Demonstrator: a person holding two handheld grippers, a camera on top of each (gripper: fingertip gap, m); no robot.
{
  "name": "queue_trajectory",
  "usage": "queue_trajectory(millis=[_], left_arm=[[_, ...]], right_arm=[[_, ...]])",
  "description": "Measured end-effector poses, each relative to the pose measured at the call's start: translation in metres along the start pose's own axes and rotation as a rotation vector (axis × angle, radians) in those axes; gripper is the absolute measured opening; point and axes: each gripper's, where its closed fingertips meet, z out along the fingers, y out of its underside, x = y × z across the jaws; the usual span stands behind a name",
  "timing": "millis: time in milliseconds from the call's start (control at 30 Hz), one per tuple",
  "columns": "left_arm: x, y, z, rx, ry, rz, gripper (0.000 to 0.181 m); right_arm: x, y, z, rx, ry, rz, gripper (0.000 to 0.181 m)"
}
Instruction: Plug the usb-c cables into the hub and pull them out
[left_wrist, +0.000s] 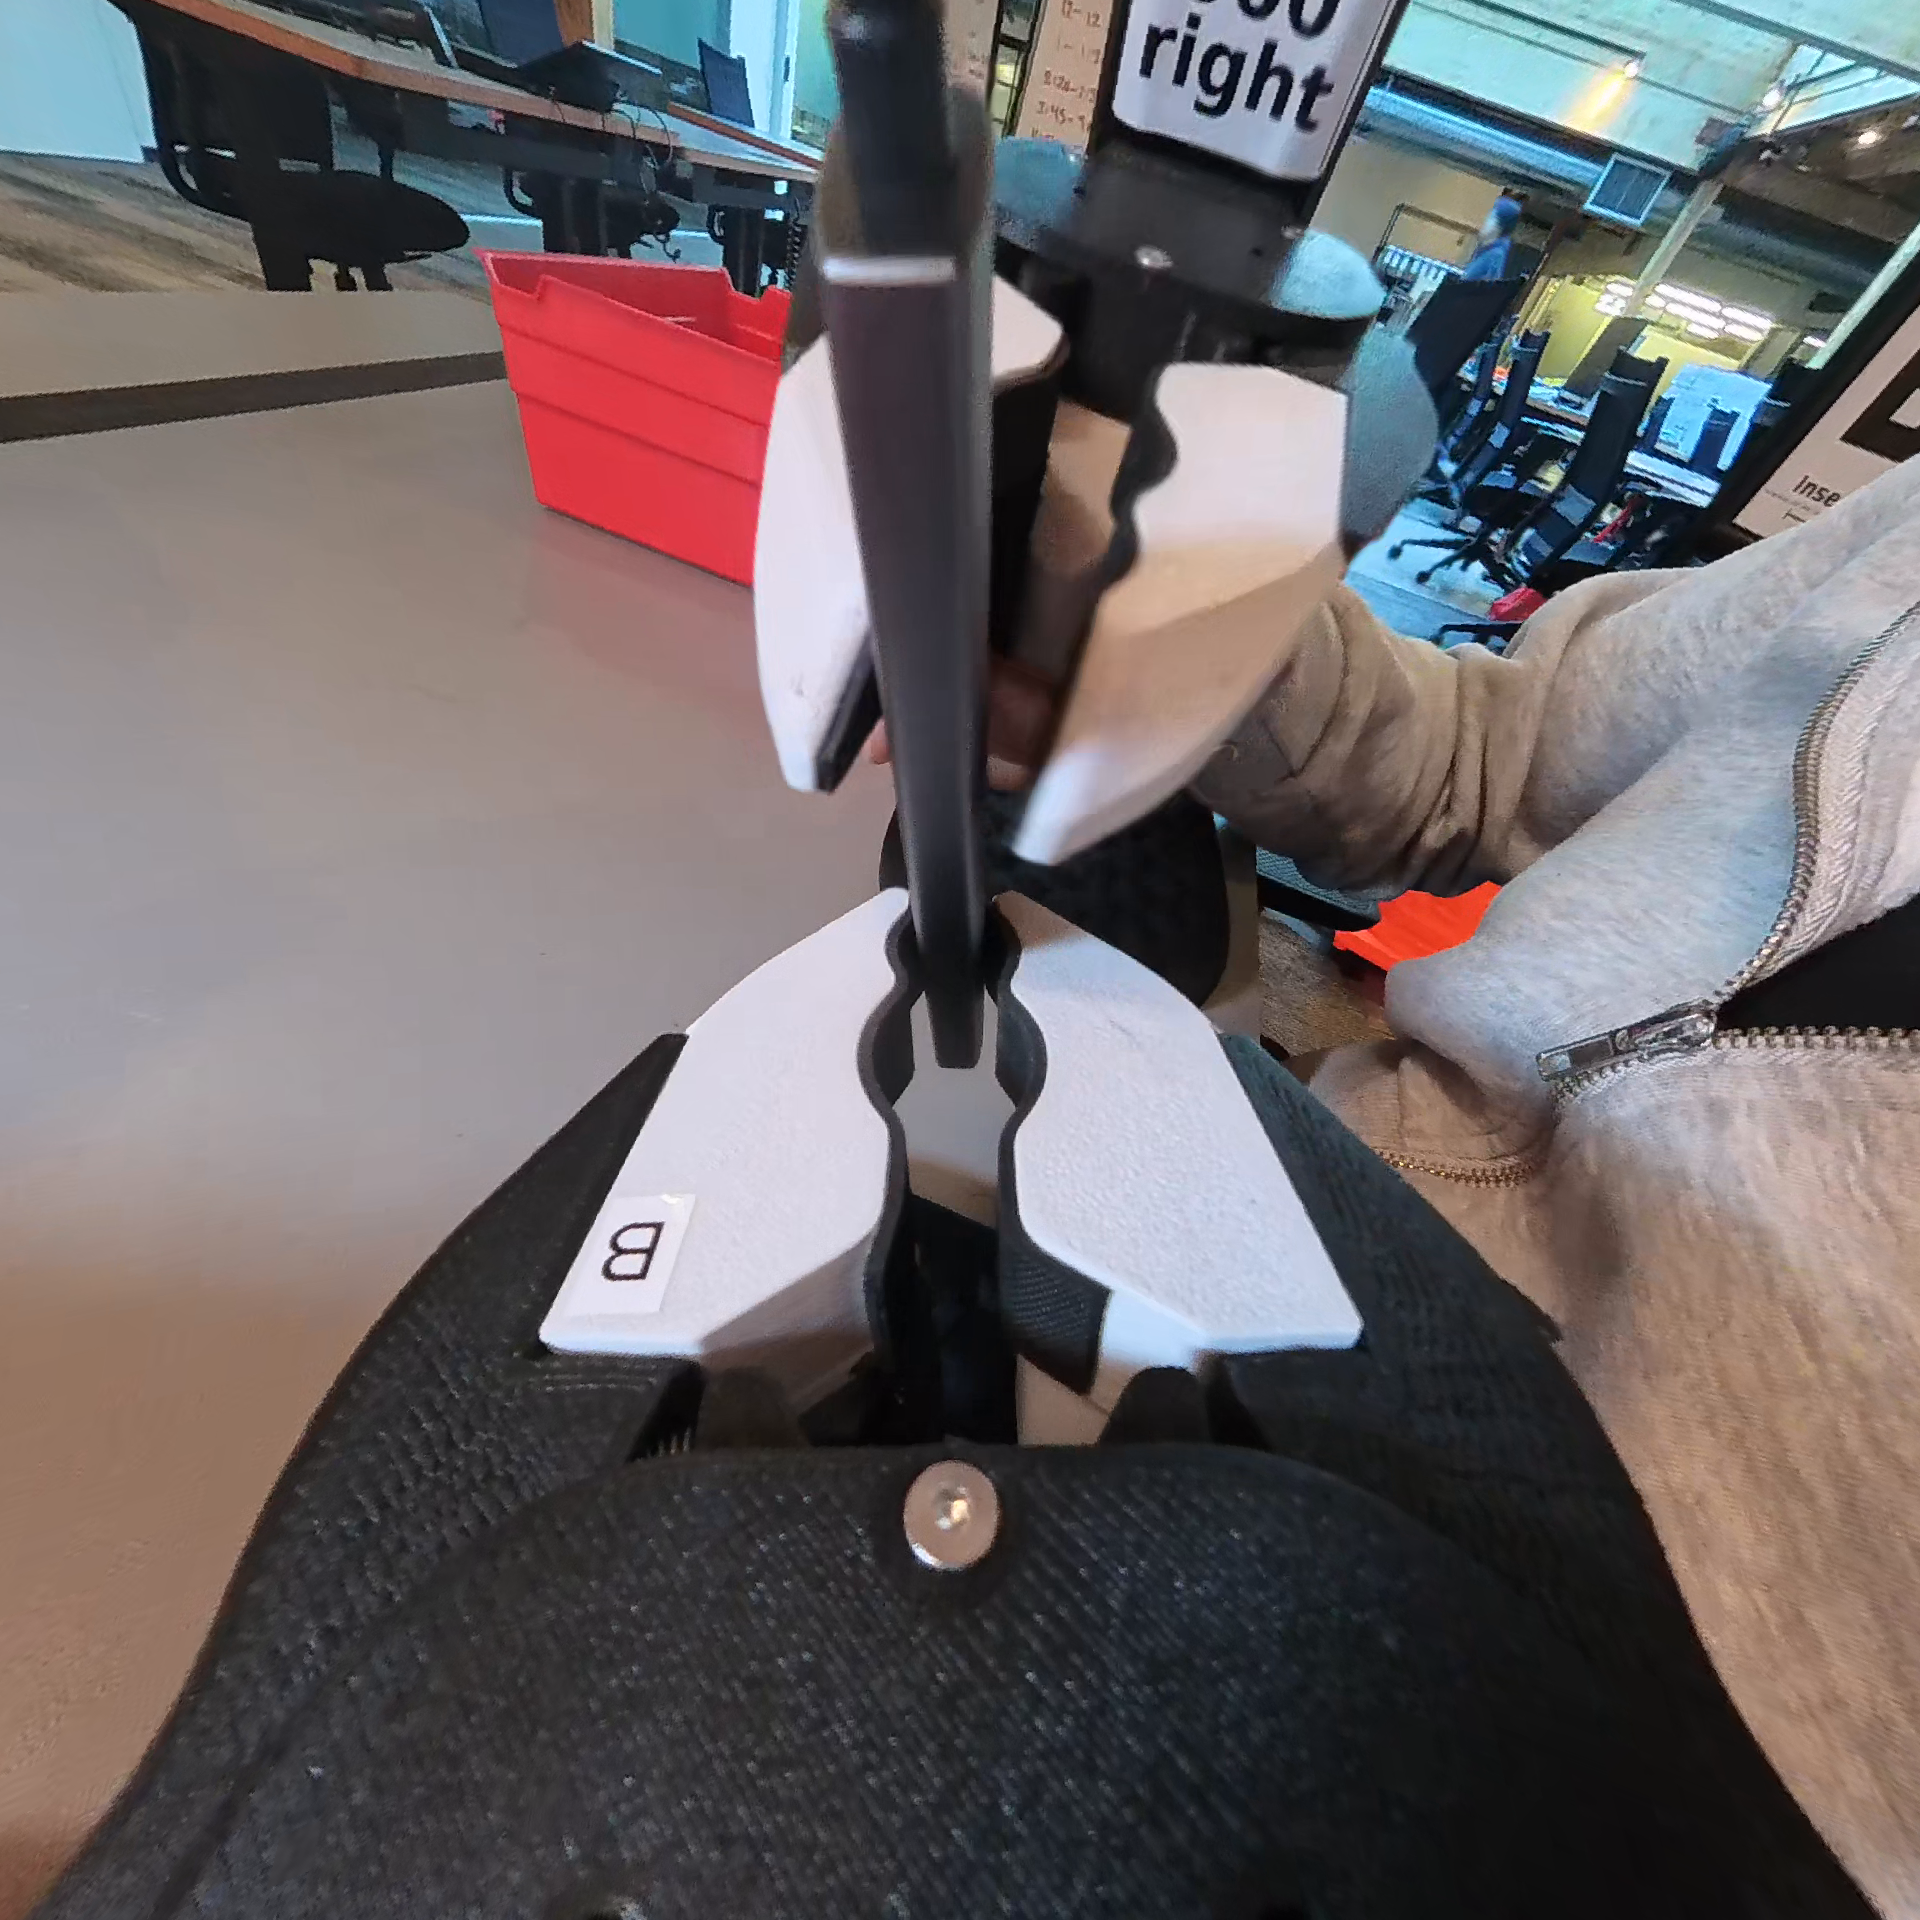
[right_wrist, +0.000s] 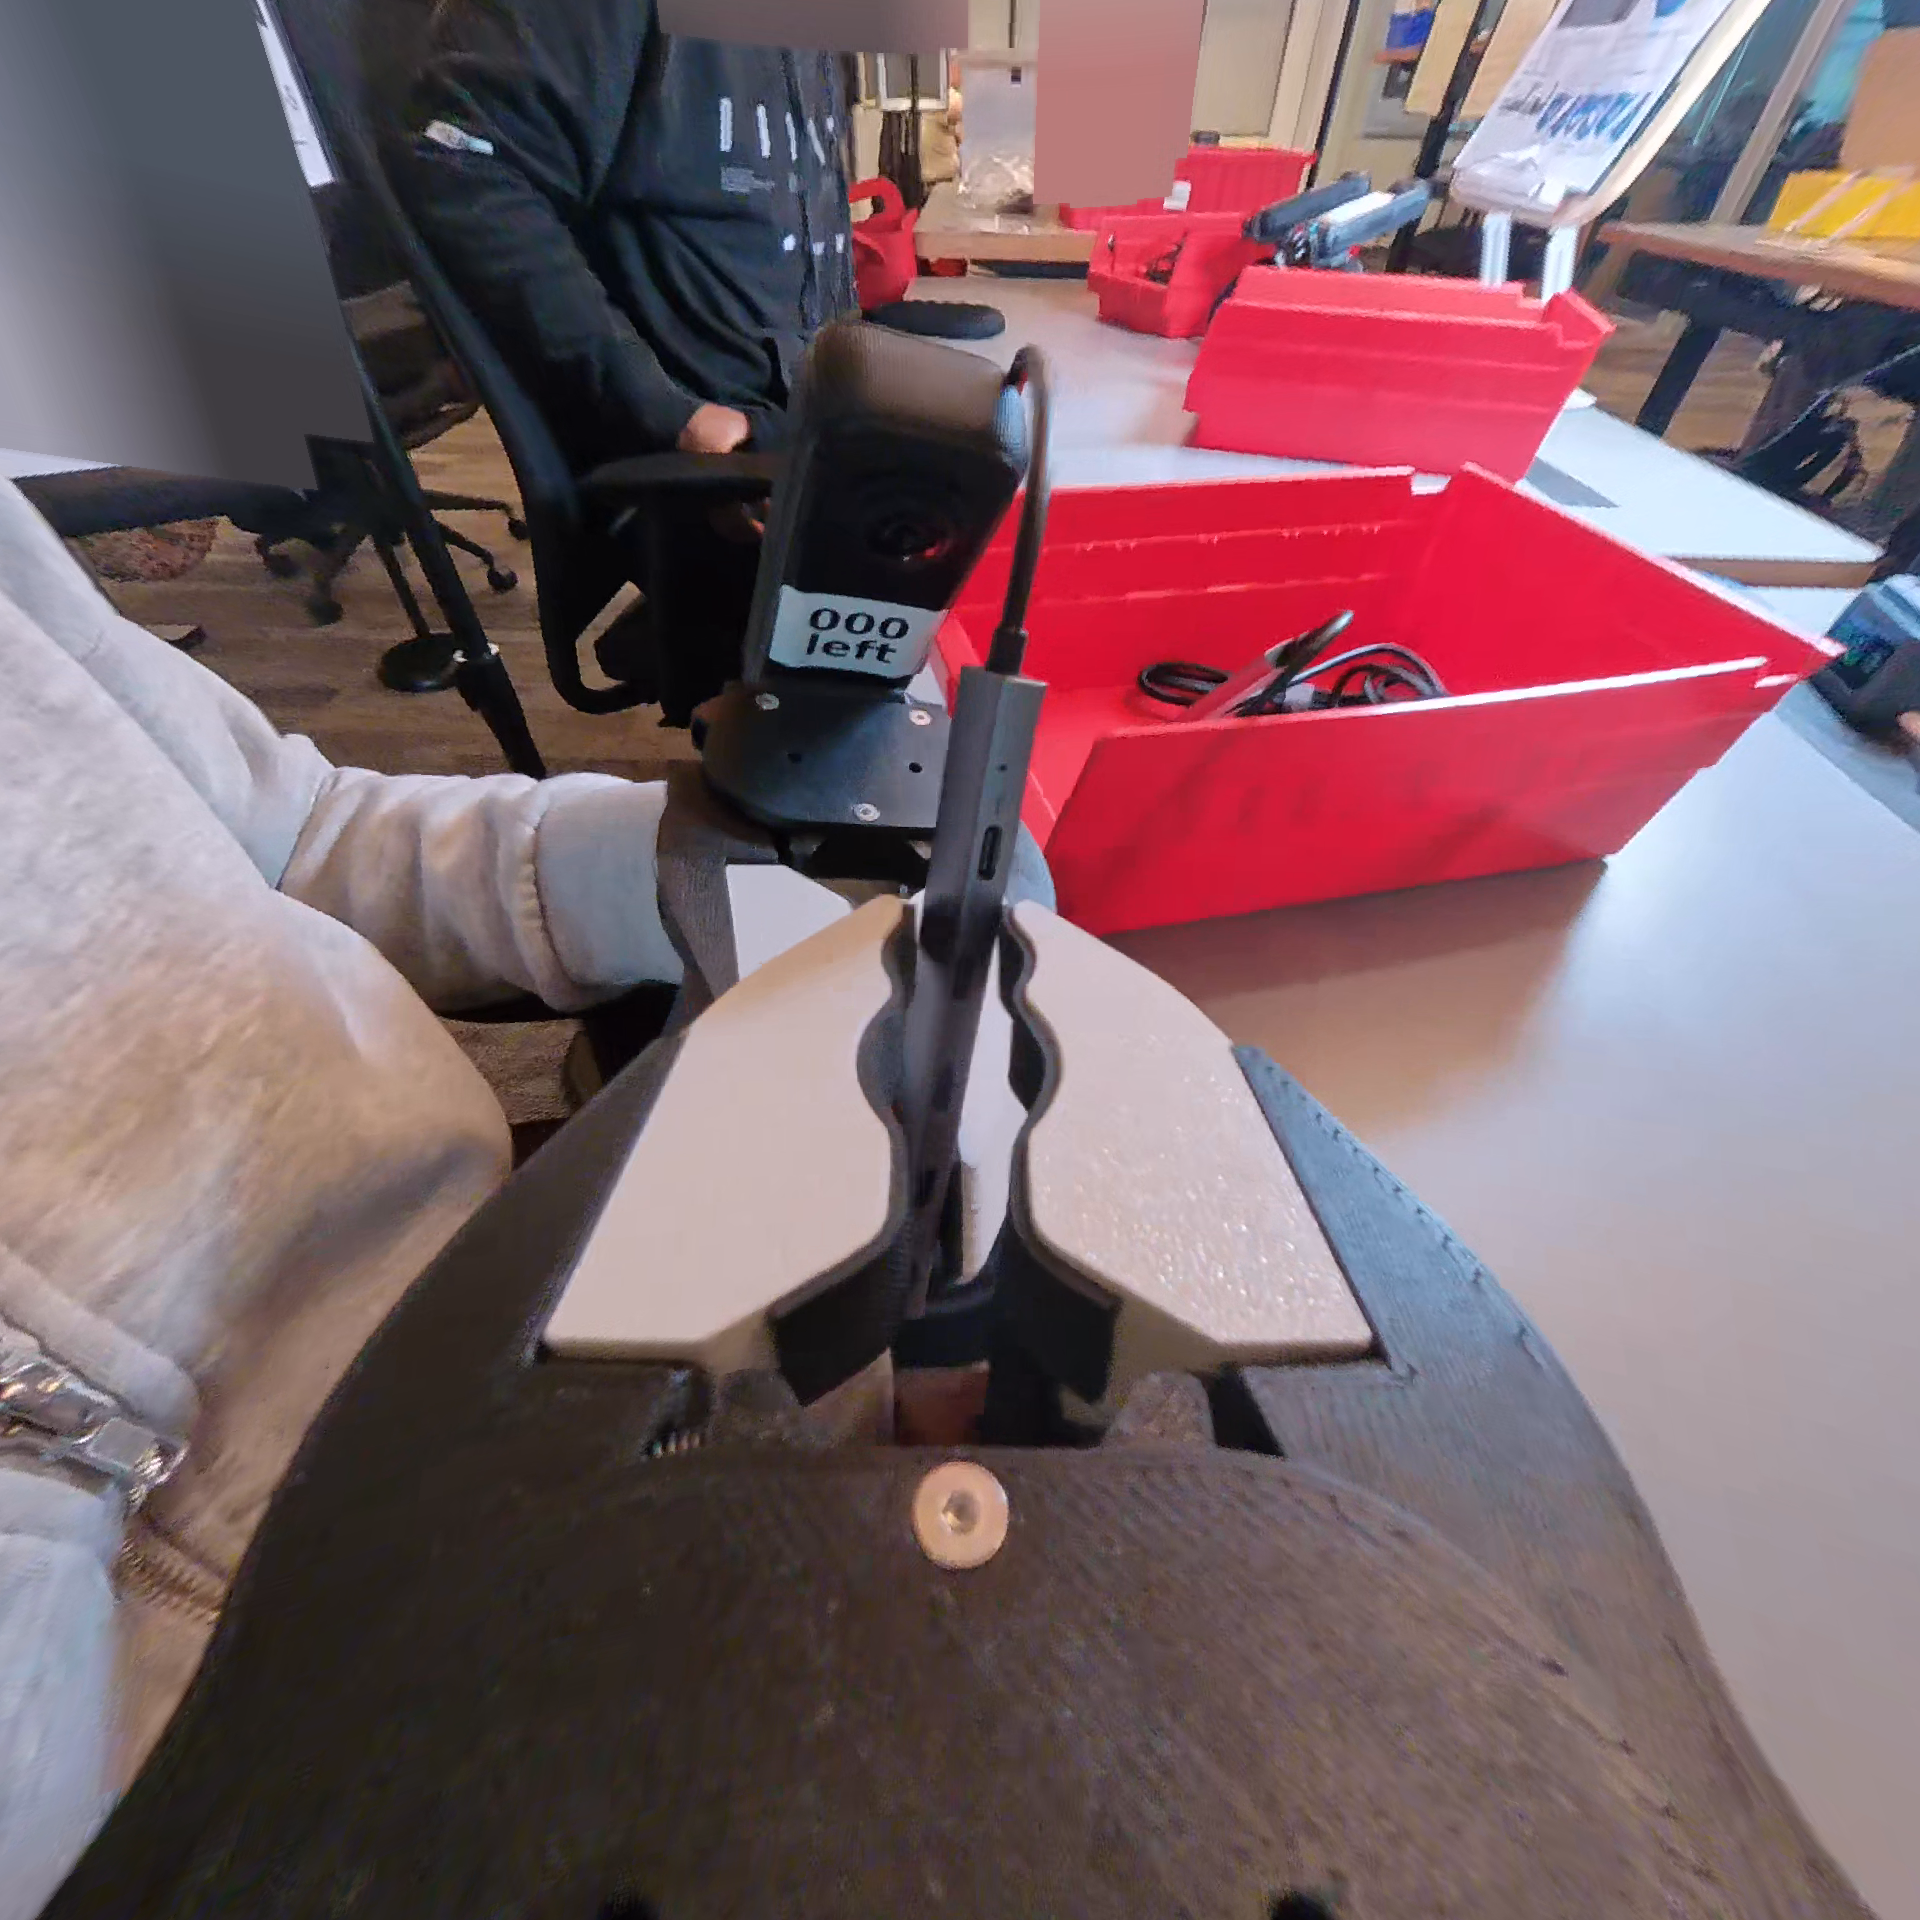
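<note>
A slim dark grey hub (left_wrist: 925, 582) stands up between both grippers, above the table. My left gripper (left_wrist: 951, 940) is shut on its lower end. My right gripper (left_wrist: 935, 810) grips it from the opposite side, just beyond. In the right wrist view my right gripper (right_wrist: 956, 920) is shut on the hub (right_wrist: 982, 790), whose own black cable (right_wrist: 1029, 499) rises from its far end. A port shows on the hub's narrow side. The left gripper's camera (right_wrist: 883, 499) sits right behind. Loose cables (right_wrist: 1288, 675) lie in an open red bin (right_wrist: 1351, 821).
The red bin also shows in the left wrist view (left_wrist: 644, 416), on the grey table (left_wrist: 312, 779). More red bins (right_wrist: 1382, 364) stand farther back. A person in a black jacket (right_wrist: 623, 208) sits on an office chair. My grey sleeves (left_wrist: 1507, 727) flank the grippers. About 7 cm separates my left fingertips from my right.
</note>
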Motion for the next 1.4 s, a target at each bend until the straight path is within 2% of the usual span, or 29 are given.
queue_trajectory(millis=[233,367,467,600,733,833,967,1133,1233,1400], left_arm=[[-0.001,-0.002,-0.001,0.014,-0.031,0.029,0.016],[-0.008,-0.011,-0.008,0.087,-0.05,-0.031,0.037],[-0.014,-0.017,-0.013,0.139,-0.062,-0.082,0.051],[-0.015,-0.02,-0.017,0.172,-0.063,-0.093,0.055],[-0.01,-0.025,-0.021,0.217,-0.05,-0.051,0.056],[-0.003,-0.034,-0.029,0.305,-0.043,0.01,0.056],[-0.001,-0.043,-0.04,0.407,-0.057,0.042,0.056],[-0.003,-0.042,-0.039,0.395,-0.061,0.033,0.056],[-0.003,-0.042,-0.038,0.389,-0.07,0.036,0.056],[-0.006,-0.042,-0.038,0.39,-0.068,0.016,0.056]], right_arm=[[-0.007,-0.007,-0.007,0.033,0.015,-0.062,0.009],[-0.002,-0.035,-0.034,0.167,0.074,-0.071,0.009],[0.008,-0.061,-0.066,0.259,0.169,-0.122,0.009],[0.023,-0.095,-0.121,0.316,0.34,-0.221,0.01],[0.039,-0.12,-0.181,0.287,0.546,-0.337,0.01],[0.05,-0.132,-0.227,0.222,0.713,-0.42,0.009],[0.067,-0.133,-0.28,0.045,0.876,-0.505,0.009],[0.103,-0.113,-0.345,-0.36,1.017,-0.581,0.009],[0.122,-0.093,-0.37,-0.607,0.981,-0.664,0.01],[0.152,-0.044,-0.404,-1.066,0.839,-0.674,0.009]])
